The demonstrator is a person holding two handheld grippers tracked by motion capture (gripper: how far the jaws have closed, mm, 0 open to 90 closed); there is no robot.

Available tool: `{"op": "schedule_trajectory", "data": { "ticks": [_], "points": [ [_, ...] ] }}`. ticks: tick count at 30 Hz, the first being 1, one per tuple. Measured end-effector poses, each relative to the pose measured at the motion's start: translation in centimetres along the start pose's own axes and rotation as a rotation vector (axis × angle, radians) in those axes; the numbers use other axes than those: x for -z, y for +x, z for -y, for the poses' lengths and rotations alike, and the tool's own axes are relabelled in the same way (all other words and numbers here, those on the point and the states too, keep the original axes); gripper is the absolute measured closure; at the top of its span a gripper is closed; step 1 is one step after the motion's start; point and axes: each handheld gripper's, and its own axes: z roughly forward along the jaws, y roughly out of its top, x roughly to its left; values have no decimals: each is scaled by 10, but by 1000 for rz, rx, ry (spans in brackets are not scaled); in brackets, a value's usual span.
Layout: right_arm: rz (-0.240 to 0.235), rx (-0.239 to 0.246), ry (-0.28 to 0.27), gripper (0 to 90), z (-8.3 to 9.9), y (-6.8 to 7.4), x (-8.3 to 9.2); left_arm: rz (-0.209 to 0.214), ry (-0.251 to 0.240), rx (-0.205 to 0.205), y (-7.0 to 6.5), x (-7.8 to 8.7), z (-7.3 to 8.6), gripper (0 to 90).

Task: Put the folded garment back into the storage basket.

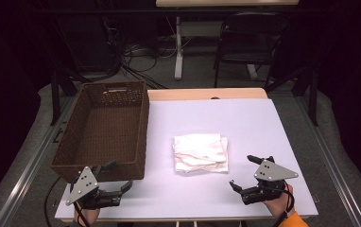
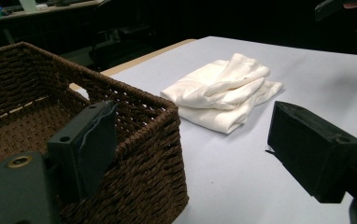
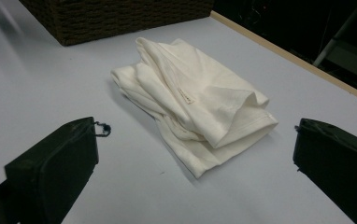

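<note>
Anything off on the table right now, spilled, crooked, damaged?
Nothing stands out. The folded white cloth lies loosely stacked, a bit rumpled, mid-table. The brown wicker basket sits upright and empty at the table's left edge. Left gripper and right gripper are both open, apart from the cloth.

basket (image 3: 120,18): cut off by top edge | right tool (image 2: 349,18): cropped at corner

Dim room, table (image 1: 263,123) evenly lit from above, soft shadows, dark vignetted surroundings

One folded white cloth (image 1: 201,153), one wicker basket (image 1: 104,130), two hand-held grippers, one table (image 1: 254,118).
</note>
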Motion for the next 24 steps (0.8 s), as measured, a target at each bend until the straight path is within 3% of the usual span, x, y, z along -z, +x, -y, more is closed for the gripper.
{"op": "schedule_trajectory", "data": {
  "ticks": [24],
  "points": [
    [-47,20,117,0,-13,0,-33,4,-2,-9,0,-2,-1,158]
  ]
}}
